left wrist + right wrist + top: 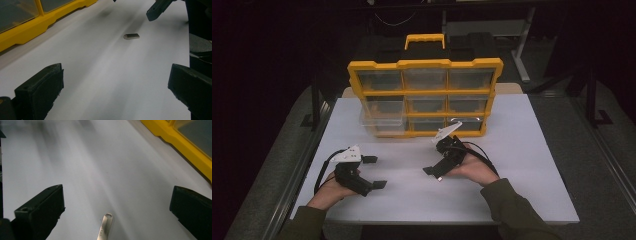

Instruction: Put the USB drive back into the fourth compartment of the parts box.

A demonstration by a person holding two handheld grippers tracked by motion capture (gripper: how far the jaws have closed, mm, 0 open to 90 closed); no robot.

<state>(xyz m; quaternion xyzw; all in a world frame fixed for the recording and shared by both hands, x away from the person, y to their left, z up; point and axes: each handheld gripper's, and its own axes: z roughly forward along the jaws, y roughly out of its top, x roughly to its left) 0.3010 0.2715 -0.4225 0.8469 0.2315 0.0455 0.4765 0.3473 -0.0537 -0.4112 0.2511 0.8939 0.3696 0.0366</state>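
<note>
Metal piece (105, 226), perhaps a key, between right tool (117, 212) jaws.

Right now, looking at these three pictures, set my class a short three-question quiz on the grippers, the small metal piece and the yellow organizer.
1. True or false: the right gripper is shut on the small metal piece.
2. Which drawer of the yellow organizer is pulled out? A) top right B) middle left C) bottom centre
3. Fill in: the left gripper has its jaws ____.

Key:
1. False; the piece lies on the white table between open jaws.
2. B
3. open
</note>
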